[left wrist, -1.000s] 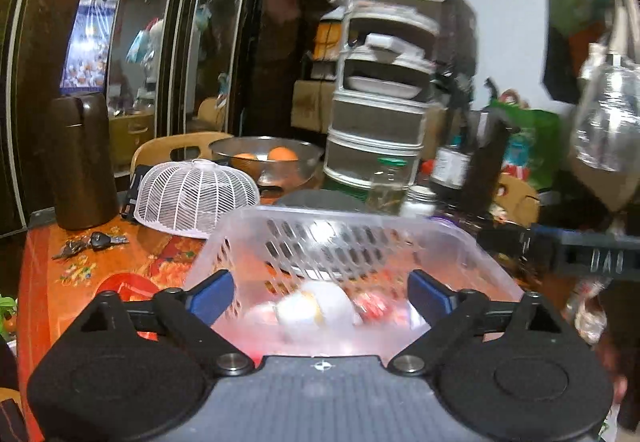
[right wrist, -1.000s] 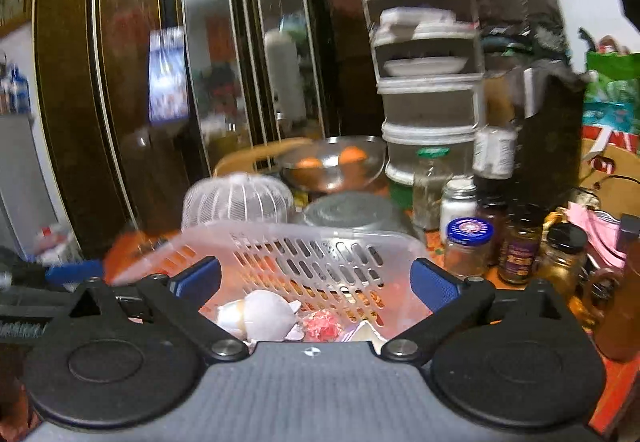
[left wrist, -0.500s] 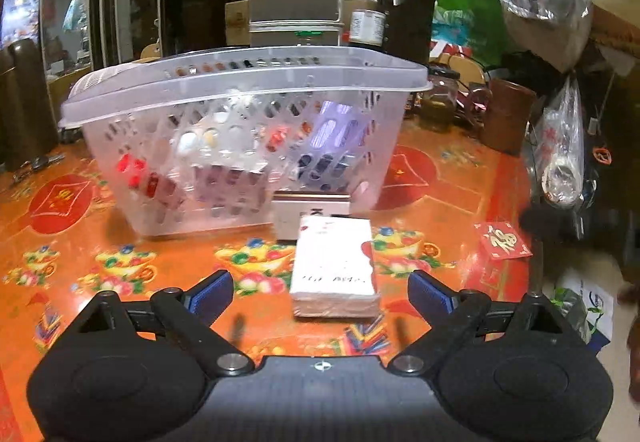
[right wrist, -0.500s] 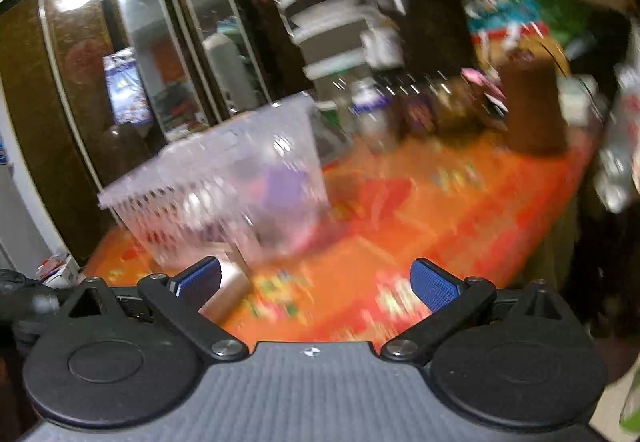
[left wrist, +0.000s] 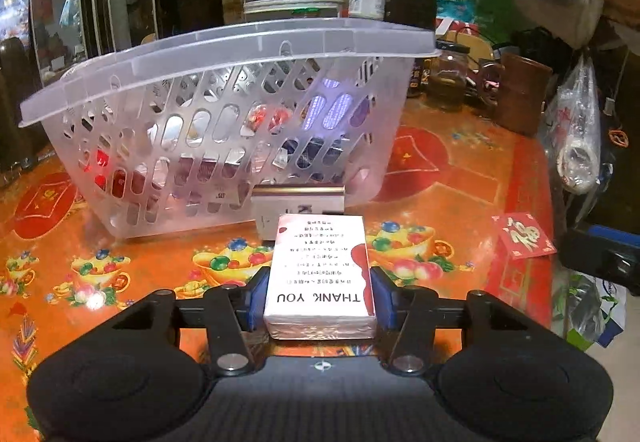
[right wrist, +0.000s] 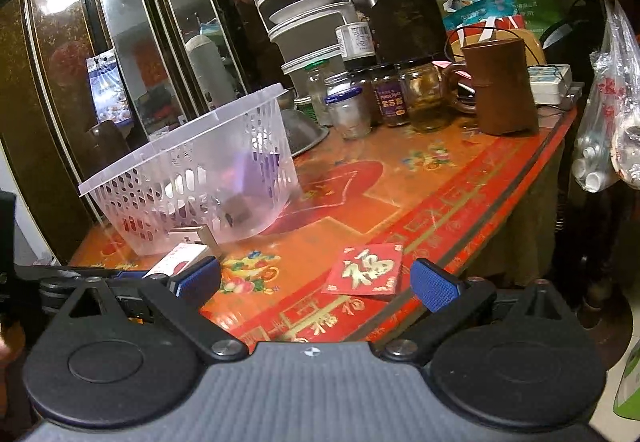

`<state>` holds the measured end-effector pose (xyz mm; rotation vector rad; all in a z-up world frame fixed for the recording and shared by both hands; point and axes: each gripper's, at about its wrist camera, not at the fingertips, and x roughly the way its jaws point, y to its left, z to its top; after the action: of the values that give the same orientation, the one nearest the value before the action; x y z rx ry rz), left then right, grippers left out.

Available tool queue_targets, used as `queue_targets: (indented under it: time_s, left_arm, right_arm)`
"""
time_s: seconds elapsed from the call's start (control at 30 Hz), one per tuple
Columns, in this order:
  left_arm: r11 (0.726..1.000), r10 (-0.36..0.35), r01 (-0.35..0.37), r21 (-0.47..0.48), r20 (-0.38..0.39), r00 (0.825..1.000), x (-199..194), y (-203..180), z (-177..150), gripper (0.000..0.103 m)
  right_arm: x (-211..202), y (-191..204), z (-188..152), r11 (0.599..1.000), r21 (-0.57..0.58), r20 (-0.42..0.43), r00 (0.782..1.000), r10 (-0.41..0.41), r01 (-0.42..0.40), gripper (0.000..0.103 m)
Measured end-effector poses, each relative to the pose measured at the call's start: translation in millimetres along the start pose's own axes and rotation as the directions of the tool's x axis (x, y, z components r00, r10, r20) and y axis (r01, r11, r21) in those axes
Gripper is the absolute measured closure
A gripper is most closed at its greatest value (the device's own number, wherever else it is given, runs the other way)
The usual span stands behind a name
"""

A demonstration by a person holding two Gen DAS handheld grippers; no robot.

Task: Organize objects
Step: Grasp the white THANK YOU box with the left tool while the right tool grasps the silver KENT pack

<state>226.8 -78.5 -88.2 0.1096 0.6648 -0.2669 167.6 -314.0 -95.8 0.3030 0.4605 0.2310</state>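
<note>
My left gripper is shut on a white and red "THANK YOU" pack that lies on the orange tablecloth, just in front of a clear plastic basket with several small items inside. A small silver-edged box stands between the pack and the basket. My right gripper is open and empty above the table's front edge. In the right wrist view the basket is at the left, with the pack in front of it, and a red envelope lies between my fingers.
Glass jars and a brown cup stand at the back of the table. Stacked containers rise behind them. Plastic bags hang at the right past the table edge. The red envelope also shows in the left wrist view.
Both grippers dropped from above the basket to table level in front of it. My left gripper moved forward and shut on the pack. The right one swung right toward the red envelope.
</note>
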Motion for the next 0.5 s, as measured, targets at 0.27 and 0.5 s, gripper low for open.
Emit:
queue_targets:
  time_s: [0.27,0.5]
  left_arm:
    - [0.993,0.083,-0.078,-0.089,0.059,0.995,-37,52,-13,0.048]
    - [0.961,0.182,-0.160,-0.225,0.079,0.980,-44,102,-19,0.048]
  right_arm:
    - [37,51,7,0.997,-0.075,-0.060,0.998,0.031,-0.036,0.000]
    - [85,107,8,0.991,-0.129,-0.145,0.989,0.024,-0.043,0.000]
